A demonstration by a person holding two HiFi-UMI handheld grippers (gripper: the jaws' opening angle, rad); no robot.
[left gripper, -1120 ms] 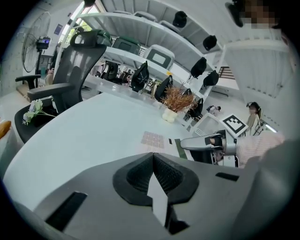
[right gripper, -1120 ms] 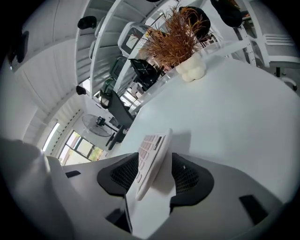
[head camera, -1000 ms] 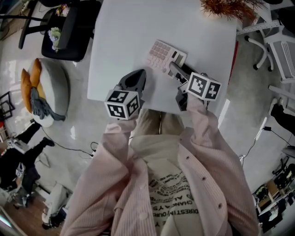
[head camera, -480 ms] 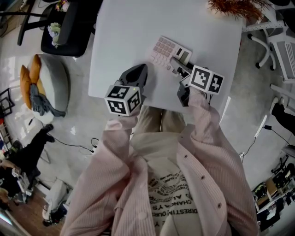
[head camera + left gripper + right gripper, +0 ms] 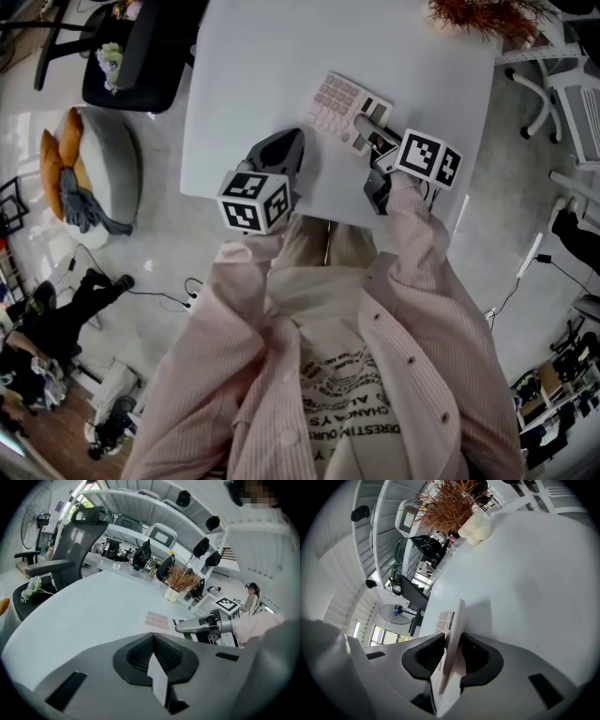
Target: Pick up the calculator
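The right gripper (image 5: 367, 125) is closing its jaws on the near end of the flat pale-pink calculator (image 5: 336, 97) on the white bench (image 5: 262, 66), pads pressing it, while the left gripper (image 5: 281, 150) sits clenched and empty nearby.

An office: black swivel chairs (image 5: 82, 531) around white desks (image 5: 84, 613)

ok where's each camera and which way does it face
Head view: on the person's head, steeply down at the table; sleeves, left gripper, right gripper show.
Left gripper view: on that gripper, across the table; shut jaws show.
Right gripper view: on that gripper, jaws closing on the calculator.
Both gripper views share the calculator and plant.
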